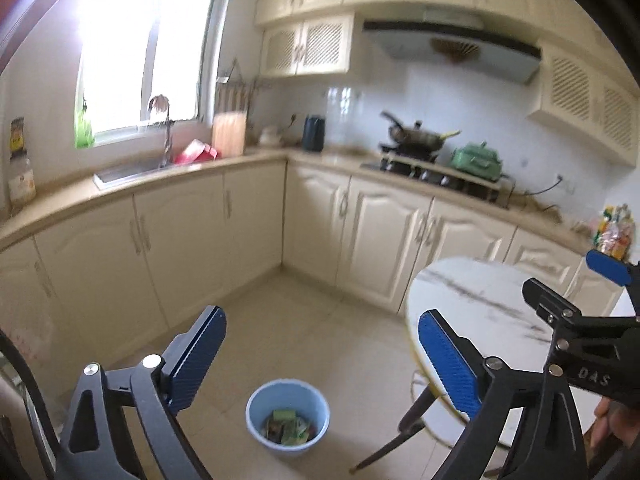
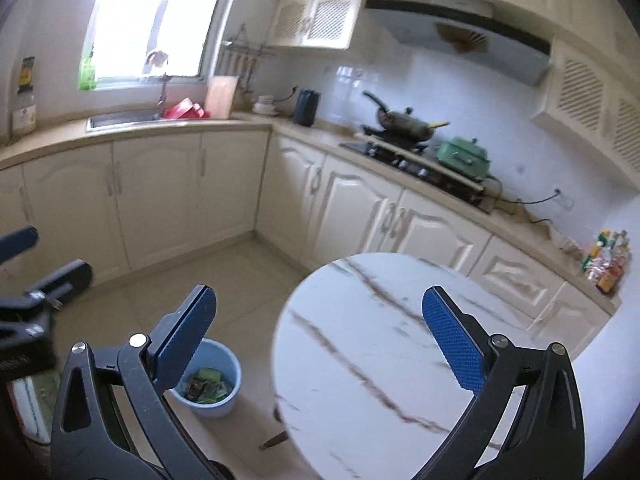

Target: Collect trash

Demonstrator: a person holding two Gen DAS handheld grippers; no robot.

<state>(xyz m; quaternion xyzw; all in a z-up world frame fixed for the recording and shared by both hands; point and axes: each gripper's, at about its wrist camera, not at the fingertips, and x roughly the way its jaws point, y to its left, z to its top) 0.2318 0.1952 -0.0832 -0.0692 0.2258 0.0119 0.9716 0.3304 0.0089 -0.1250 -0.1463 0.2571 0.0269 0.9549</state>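
A light blue bin (image 1: 321, 399) stands on the tiled floor beside a round marble table (image 1: 472, 300). Green and dark wrappers (image 1: 288, 426) lie inside it. My left gripper (image 1: 322, 320) hangs open above the floor, high over the bin, with nothing between its blue pads. To its right, over the table's edge, is my right gripper (image 1: 564, 272). In the right wrist view my right gripper (image 2: 320, 296) is open and empty above the table (image 2: 360, 340), whose top shows no trash. The bin (image 2: 230, 396) and its wrappers (image 2: 206, 386) sit lower left, and my left gripper (image 2: 56, 252) is at the left edge.
Cream cabinets (image 1: 192, 232) run along two walls under a beige counter. On it are a sink (image 1: 132, 170), a stove with a pan (image 1: 416, 136) and a green pot (image 1: 476, 160). Bottles and packets (image 2: 608, 260) stand at the counter's right end. The table's dark leg (image 1: 412, 420) angles toward the bin.
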